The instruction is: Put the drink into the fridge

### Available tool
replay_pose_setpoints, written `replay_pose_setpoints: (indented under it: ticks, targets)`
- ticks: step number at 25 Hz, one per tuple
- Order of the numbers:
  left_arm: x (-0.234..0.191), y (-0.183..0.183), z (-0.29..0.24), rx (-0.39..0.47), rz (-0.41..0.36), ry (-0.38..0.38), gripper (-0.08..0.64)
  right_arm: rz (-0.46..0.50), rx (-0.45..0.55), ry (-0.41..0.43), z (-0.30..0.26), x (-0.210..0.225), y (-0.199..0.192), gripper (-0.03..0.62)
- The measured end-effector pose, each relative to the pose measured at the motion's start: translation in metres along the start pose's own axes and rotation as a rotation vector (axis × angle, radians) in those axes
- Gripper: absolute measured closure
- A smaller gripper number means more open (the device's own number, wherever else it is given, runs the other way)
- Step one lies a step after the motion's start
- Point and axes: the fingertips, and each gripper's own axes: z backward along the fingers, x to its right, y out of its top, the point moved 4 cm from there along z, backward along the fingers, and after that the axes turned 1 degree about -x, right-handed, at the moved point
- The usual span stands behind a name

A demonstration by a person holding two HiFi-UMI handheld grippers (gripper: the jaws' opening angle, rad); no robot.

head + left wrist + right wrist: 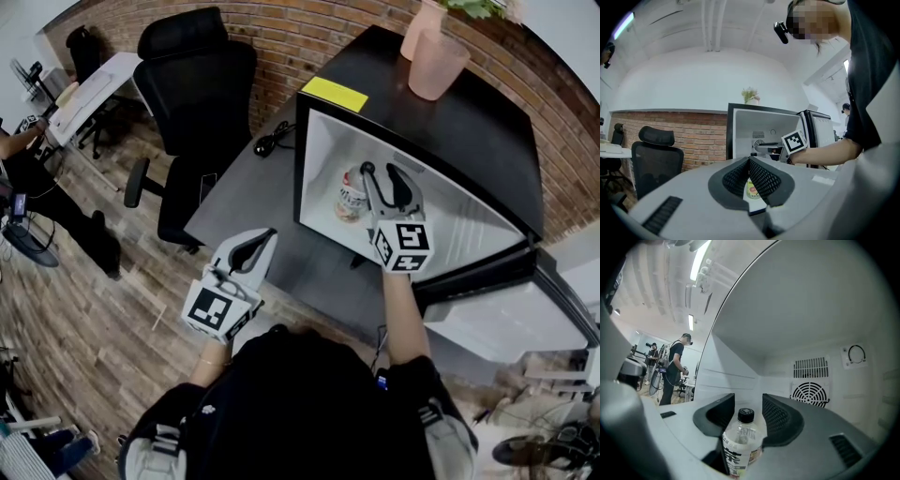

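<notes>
**Drink placed, back the gripper out clean**

Drink bottle (740, 441) stands upright inside the fridge (314, 155), between the right gripper (747, 399) jaws. They're spread wide, pads off it. Best move, I'd say: pull straight back and level so no pad clips the bottle. Left gripper (267, 234) has its jaws together, idle outside the fridge.

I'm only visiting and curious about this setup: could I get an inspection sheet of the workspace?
Surface: black fridge top.
Job's things: bottle stands inside the open fridge.
Clutter: pink pot and yellow note on the fridge top.
Tools: right tool open, jaws either side of the bottle; left tool shut, outside the fridge.
Cables: black cable beside the fridge.
Surroundings: office chair, brick wall, wooden floor.
</notes>
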Motion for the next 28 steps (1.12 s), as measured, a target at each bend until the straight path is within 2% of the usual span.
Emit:
replay_pose_setpoints:
  ticks: [6,10,13,19,28]
  targets:
    - [0.008,0.000,-0.014,0.004,0.006,-0.054,0.563,-0.028,0.055,-0.026,0.037,0.002,0.007,0.481]
    - [0.017,-0.001,-0.026,0.004,0.008,-0.102,0.563,-0.057,0.085,-0.044,0.063,0.002,0.010,0.557]
    - [0.025,-0.002,-0.035,0.005,0.012,-0.145,0.563,-0.068,0.087,-0.062,0.080,0.002,0.010,0.585]
    - [0.042,-0.002,-0.052,0.013,0.013,-0.224,0.563,-0.100,0.077,-0.087,0.115,-0.004,0.006,0.592]
    - [0.059,-0.004,-0.068,0.046,0.017,-0.292,0.563,-0.156,0.049,-0.124,0.150,-0.018,-0.007,0.592]
